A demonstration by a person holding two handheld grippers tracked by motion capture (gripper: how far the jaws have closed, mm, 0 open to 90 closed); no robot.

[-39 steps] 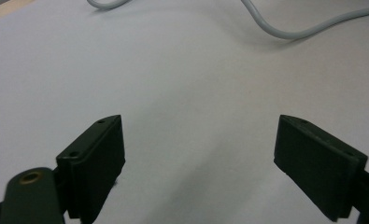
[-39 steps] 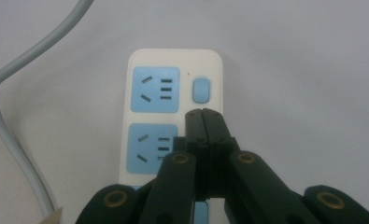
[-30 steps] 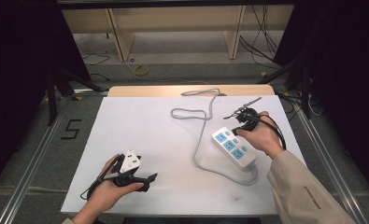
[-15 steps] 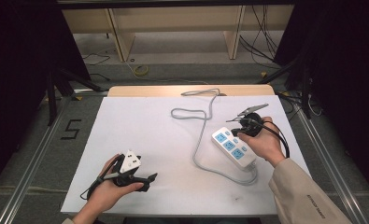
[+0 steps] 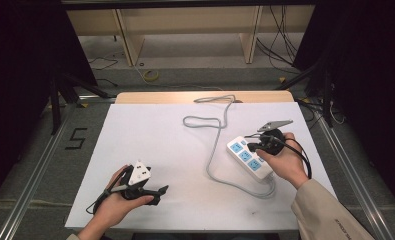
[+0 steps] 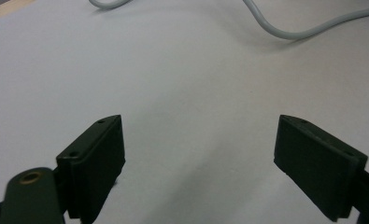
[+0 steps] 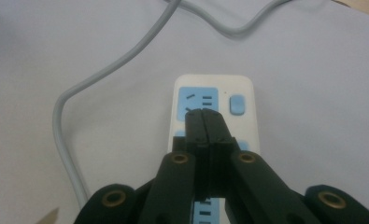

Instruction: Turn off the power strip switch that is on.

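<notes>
The right gripper (image 7: 204, 122), jaws pressed together and holding nothing, is hovering over the white plastic power strip with blue sockets (image 5: 250, 158) lying at the table's right. The left gripper (image 6: 198, 161), jaws spread wide, is resting near the white table's (image 5: 175, 145) front-left edge.

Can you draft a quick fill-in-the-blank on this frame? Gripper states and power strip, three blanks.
1. The right gripper has its jaws ____ above the power strip.
2. The left gripper has its jaws ____ over the white table.
3. The sockets on the power strip are coloured ____.

Missing words: shut; open; blue
</notes>
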